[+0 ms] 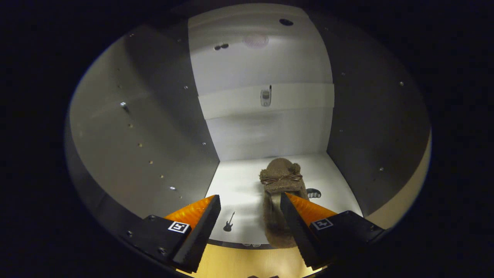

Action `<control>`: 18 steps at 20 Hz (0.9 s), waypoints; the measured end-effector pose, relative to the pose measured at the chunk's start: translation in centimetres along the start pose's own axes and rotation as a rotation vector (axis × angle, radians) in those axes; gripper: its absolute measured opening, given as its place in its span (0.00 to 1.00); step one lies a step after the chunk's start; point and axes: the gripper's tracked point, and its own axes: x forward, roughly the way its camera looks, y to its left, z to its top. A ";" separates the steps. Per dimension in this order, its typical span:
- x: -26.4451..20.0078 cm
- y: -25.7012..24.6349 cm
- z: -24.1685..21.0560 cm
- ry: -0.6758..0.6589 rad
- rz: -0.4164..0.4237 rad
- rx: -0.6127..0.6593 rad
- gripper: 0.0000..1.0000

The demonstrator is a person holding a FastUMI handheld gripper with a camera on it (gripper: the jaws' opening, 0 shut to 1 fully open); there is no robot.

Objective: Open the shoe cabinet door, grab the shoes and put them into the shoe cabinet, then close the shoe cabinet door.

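Note:
I look into the open shoe cabinet [270, 127], a white box with grey side walls. A brown fuzzy slipper [278, 181] with a small bow lies on the cabinet floor [239, 185], toe toward the back wall and heel at the front edge. My gripper [251, 202] is open just outside the cabinet's front edge. The slipper's heel part passes behind the right finger [293, 224] and does not lie between both fingers. The left finger [204, 224] touches nothing.
A horizontal strip with a small metal fitting [265, 97] crosses the back wall. The side walls [154, 127] carry rows of shelf-pin holes. Small stickers, one a guitar [229, 222], mark the cabinet floor. A light wooden surface [247, 262] runs below the front edge.

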 end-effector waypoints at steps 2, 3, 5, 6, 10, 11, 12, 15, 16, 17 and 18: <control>-2.5 0.3 1.0 -0.068 0.001 -0.013 0.98; -3.9 0.5 1.5 -0.108 0.002 -0.019 0.98; -7.0 0.9 2.2 -0.184 0.005 -0.031 0.98; -8.6 1.2 2.4 -0.217 0.009 -0.041 0.98; -15.6 2.5 2.9 -0.333 0.014 -0.072 0.98; -17.6 2.7 2.8 -0.364 0.013 -0.077 0.98; -19.6 2.7 2.6 -0.390 0.004 -0.083 0.98; -25.0 2.6 1.2 -0.438 -0.007 -0.096 0.98; -26.6 2.4 0.6 -0.443 -0.011 -0.099 0.98; -28.5 2.2 -0.1 -0.455 -0.001 -0.104 0.98; -29.6 2.0 -0.6 -0.460 0.003 -0.110 0.98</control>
